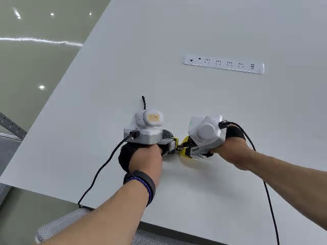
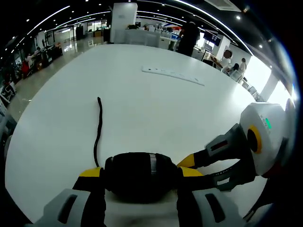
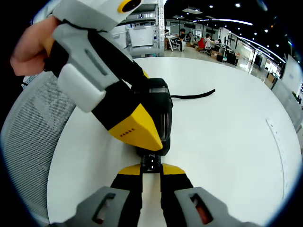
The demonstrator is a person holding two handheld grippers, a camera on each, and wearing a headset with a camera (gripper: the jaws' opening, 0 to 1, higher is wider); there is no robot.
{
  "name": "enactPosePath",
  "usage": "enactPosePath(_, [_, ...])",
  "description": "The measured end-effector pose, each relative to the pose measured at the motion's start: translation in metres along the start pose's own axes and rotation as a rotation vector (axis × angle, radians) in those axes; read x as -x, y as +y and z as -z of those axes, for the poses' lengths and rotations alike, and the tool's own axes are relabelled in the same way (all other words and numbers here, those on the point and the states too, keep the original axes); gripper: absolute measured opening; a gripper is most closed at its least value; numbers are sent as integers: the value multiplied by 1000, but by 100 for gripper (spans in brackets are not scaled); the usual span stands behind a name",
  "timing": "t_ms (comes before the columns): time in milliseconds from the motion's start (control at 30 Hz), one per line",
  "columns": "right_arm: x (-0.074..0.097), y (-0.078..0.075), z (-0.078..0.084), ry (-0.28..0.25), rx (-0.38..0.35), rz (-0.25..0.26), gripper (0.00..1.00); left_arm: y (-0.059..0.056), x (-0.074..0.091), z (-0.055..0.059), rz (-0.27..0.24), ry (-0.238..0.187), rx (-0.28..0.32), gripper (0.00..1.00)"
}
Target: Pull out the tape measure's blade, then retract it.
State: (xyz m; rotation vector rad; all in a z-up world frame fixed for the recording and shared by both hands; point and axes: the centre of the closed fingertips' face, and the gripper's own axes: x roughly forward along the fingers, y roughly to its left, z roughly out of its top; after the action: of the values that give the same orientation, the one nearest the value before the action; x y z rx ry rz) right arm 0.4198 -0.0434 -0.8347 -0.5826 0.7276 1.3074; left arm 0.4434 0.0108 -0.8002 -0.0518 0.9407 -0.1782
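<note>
A black tape measure [image 2: 139, 176] sits between the yellow-tipped jaws of my left gripper [image 2: 140, 171], which is shut on its case. Its black wrist strap [image 2: 98, 127] trails away over the white table [image 2: 156, 109]. In the right gripper view the case [image 3: 158, 111] lies just ahead, and my right gripper [image 3: 150, 166] is shut on the metal end tab [image 3: 150, 161] of the blade, right at the case's mouth. Hardly any blade shows. In the head view the left gripper [image 1: 171, 144] and right gripper [image 1: 184, 149] meet tip to tip near the table's front edge.
A white power strip [image 1: 224, 64] lies further back on the table. Cables run from both grippers over the near table edge [image 1: 76, 196]. A grey mesh chair [image 3: 33, 142] stands beside the table. People and desks are far off in the room.
</note>
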Motion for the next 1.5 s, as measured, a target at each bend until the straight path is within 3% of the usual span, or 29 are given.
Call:
enactPosePath(1033, [-9,-2,-8,17,5,-9,13,1,1,0,4,-8,21,58])
enactPosePath(1500, [-7,-2,-6,11,-9,28,15,2,1,-1,-4,-12,25,60])
